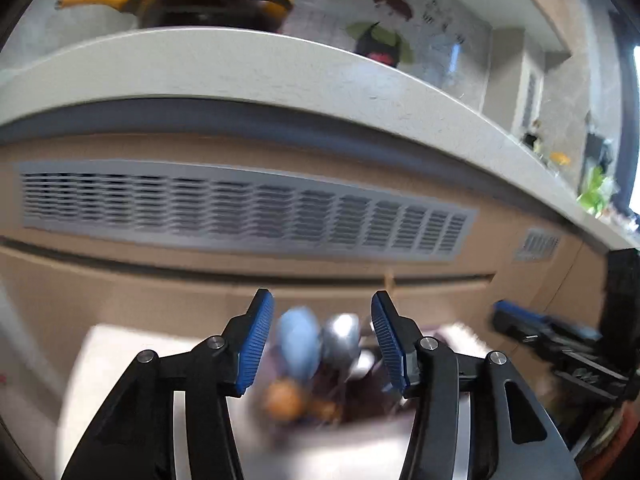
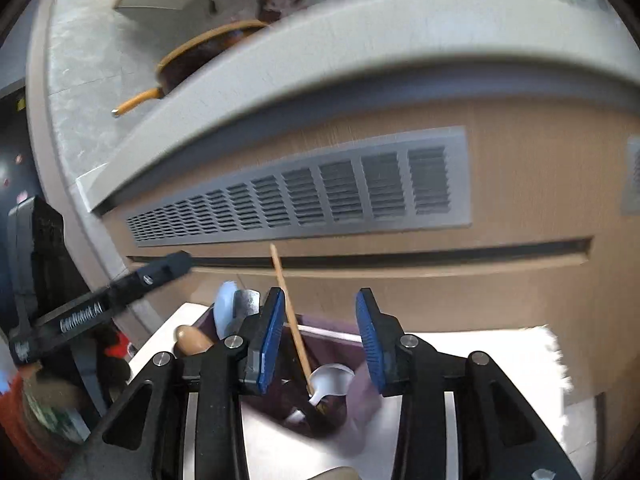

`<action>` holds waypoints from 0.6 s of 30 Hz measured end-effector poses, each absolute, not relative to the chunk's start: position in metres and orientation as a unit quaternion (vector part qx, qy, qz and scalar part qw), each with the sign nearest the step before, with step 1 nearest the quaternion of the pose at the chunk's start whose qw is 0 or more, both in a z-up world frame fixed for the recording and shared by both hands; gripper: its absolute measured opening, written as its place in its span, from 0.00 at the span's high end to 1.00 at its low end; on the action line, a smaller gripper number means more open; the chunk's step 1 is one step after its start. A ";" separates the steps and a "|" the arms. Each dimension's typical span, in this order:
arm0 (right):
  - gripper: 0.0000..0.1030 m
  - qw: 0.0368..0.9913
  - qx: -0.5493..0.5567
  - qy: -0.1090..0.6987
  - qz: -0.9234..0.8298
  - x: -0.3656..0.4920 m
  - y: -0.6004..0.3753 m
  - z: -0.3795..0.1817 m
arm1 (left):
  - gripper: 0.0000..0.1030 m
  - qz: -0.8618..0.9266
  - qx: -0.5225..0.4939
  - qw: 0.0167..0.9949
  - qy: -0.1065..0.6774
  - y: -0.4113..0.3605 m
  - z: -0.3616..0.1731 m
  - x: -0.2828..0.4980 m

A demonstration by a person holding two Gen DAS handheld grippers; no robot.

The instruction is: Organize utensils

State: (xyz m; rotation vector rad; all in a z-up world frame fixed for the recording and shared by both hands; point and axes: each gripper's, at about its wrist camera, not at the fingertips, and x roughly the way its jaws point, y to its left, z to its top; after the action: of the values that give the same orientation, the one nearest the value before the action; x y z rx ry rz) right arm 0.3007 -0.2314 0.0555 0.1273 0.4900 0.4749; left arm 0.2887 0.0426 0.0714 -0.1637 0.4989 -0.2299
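My left gripper (image 1: 322,338) is open and empty above a blurred cluster of utensils: a light blue spoon (image 1: 298,342), a metal spoon (image 1: 342,338) and a wooden spoon head (image 1: 285,402). My right gripper (image 2: 320,338) is open and empty over a dark purple holder (image 2: 320,400) on a white surface. In the right wrist view a wooden chopstick (image 2: 290,316) leans up between the fingers, beside a white spoon (image 2: 330,382). The blue spoon (image 2: 224,312), metal spoon (image 2: 246,302) and wooden spoon (image 2: 192,339) stand at the holder's left. The left gripper (image 2: 168,268) shows at the left there.
A wooden cabinet front with a grey vent grille (image 1: 248,210) and a white counter edge (image 1: 200,64) rise just behind. A yellow-handled pan (image 1: 208,0) sits on the counter. The right gripper (image 1: 560,344) shows at the right of the left wrist view. Red and dark items (image 2: 116,350) lie at lower left.
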 end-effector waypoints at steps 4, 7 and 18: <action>0.65 0.915 -0.047 0.275 0.291 0.260 -0.219 0.056 | 0.49 -0.074 -0.070 0.940 0.327 0.067 0.048 0.250; 0.65 0.867 -0.135 0.336 0.343 0.227 -0.195 0.023 | 0.49 -0.053 -0.074 0.918 0.387 0.082 0.013 0.219; 0.69 0.762 -0.305 0.392 0.416 0.160 -0.135 -0.068 | 0.49 -0.023 -0.144 0.857 0.495 0.100 -0.066 0.135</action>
State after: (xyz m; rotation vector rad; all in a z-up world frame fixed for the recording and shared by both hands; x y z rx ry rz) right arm 0.1595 -0.1349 -0.0679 -0.6646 0.8524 0.9046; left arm 0.1350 0.0996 -0.0664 -0.3028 1.0393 -0.0493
